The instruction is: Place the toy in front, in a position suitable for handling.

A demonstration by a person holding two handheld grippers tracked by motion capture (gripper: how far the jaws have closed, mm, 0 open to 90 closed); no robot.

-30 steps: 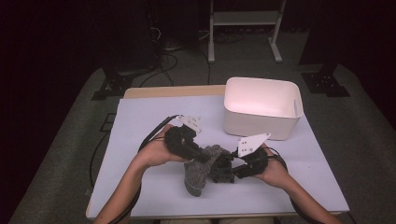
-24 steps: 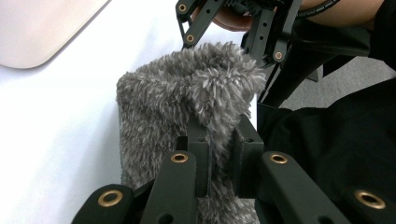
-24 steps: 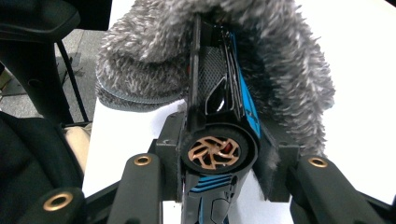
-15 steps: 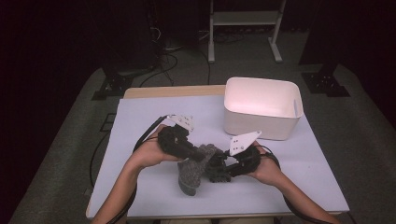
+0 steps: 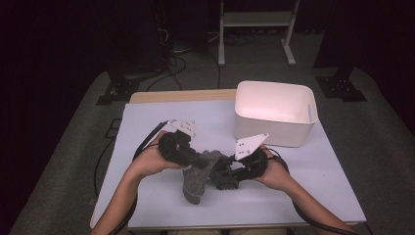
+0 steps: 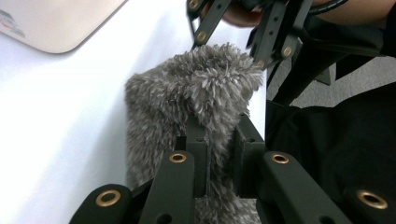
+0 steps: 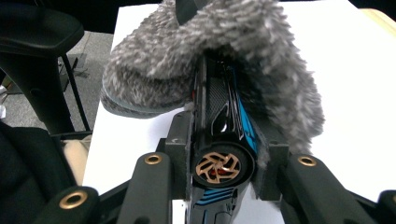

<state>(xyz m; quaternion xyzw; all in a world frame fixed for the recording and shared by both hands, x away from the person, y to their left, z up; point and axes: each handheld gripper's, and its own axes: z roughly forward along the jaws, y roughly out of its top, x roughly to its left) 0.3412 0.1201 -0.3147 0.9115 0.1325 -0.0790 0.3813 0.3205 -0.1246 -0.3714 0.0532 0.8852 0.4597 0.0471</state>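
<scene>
Work in hand: a toy car (image 7: 219,140) going into a fluffy grey sock (image 5: 198,174).
Sock, place: table (image 5: 147,196) centre, 8 o'clock of the white bin (image 5: 274,115), toe end hanging toward the near edge.
Left gripper (image 5: 193,157): clamped tight on the sock's cuff, pile bulging round the jaws.
Right gripper (image 5: 226,177): jaws have just been closing; pads press the car's flanks, wheel toward the lens, sock draped over its nose.
Handling, sock: judged light, limp, stretchy; take it by the cuff rim.
Handling, car: judged rigid, glossy, apt to slip; grip mid-body.
Hard to make out: the car's front under the pile; the sock's opening; the bin's inside.
</scene>
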